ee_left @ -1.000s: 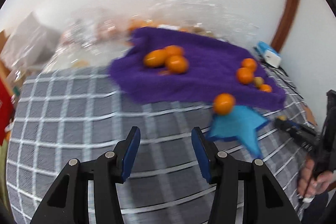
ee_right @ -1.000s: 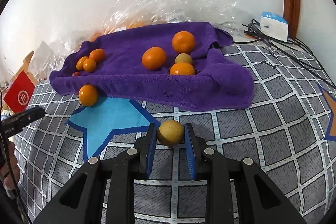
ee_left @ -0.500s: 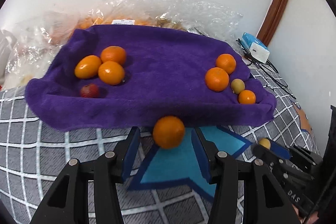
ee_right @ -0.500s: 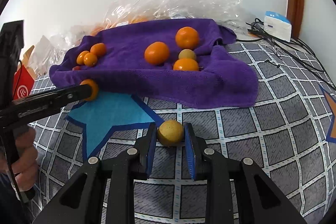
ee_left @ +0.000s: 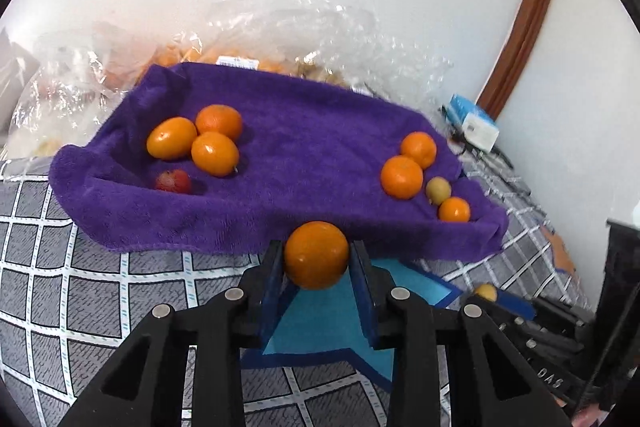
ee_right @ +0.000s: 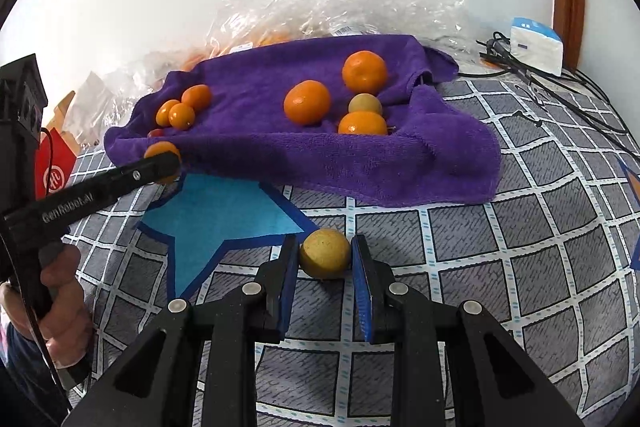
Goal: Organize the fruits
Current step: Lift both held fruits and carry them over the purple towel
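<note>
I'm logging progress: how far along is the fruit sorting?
Done: two clusters sit on the purple towel, oranges left, mixed fruit right. In hand: the left tool closes on an orange, and the right tool brackets a yellow fruit. Left: placing both on the towel.

Orange fruit (ee_left: 316, 254), purple towel (ee_left: 304, 147), grey checked cloth (ee_right: 520, 227), possibly reddish fruit (ee_left: 173, 181).
</note>
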The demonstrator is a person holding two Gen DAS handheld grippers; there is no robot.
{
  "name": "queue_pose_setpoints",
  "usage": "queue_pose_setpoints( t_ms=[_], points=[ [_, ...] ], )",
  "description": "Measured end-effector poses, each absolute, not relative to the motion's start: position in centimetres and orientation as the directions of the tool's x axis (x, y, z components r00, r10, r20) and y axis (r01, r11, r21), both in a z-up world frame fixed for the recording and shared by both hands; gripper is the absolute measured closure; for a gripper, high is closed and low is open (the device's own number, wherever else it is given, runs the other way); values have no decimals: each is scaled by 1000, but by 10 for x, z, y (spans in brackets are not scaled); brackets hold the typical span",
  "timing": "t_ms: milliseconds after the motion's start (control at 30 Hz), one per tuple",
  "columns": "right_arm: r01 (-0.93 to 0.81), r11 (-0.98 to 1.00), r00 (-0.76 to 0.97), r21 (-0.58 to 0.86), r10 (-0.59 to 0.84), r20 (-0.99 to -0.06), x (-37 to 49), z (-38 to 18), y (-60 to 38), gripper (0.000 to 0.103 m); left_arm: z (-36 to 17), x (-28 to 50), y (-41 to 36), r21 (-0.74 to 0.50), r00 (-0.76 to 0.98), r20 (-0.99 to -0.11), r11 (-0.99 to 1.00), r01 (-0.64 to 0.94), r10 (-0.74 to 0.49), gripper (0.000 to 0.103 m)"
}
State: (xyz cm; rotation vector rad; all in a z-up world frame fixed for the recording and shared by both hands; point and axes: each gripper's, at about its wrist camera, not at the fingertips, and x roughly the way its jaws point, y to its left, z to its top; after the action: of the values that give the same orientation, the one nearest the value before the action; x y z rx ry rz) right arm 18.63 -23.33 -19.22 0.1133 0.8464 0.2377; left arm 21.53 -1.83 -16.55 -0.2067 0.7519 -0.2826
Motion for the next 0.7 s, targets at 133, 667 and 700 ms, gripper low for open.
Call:
queue_pose_setpoints(
  t_ms=[133, 667, 700],
  points=[
    [-170, 964, 640, 204, 265, -721, 186, -191, -233, 77, -159, 213, -14, -297, 722, -614, 941, 162, -318, 72],
    [-141, 965, 670, 222, 258, -696, 180, -188, -236, 77, -140, 206, 4, -265, 810, -537, 959, 103, -235, 72],
    [-141, 964, 670, 227, 262, -695, 181, -188, -237, 77, -139, 206, 7, -270, 811, -537, 958, 95, -232, 72]
  ],
)
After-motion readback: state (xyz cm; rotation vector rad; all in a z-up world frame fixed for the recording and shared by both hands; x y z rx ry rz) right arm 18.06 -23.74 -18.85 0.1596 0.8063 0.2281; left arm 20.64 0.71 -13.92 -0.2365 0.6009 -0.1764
